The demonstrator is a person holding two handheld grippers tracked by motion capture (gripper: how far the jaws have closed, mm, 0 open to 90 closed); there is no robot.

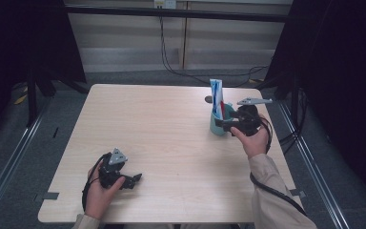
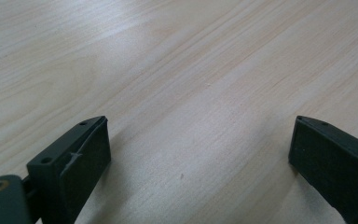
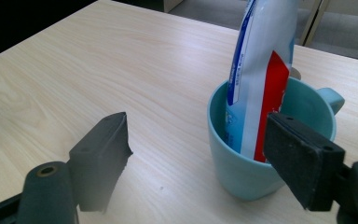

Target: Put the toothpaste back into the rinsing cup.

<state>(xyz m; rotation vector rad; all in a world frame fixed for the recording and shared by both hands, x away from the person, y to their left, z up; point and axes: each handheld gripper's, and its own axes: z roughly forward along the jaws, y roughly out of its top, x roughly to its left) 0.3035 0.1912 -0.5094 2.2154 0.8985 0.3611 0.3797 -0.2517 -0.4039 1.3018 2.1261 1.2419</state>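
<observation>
We see a teal mug (image 3: 242, 158) near the far right corner of the counter (image 1: 171, 143), with a toothpaste tube (image 3: 256, 88) standing upright in it. The tube is white with blue and red printing; its writing is too blurred for us to read. Our right gripper (image 3: 205, 154) sits just beside the mug, its fingers (image 3: 303, 158) apart: one passes in front of the mug's rim, the other hangs over bare wood, neither pressing the tube. Our left gripper (image 2: 200, 158) rests near the near left corner, well apart from the mug, fingers wide over bare counter.
</observation>
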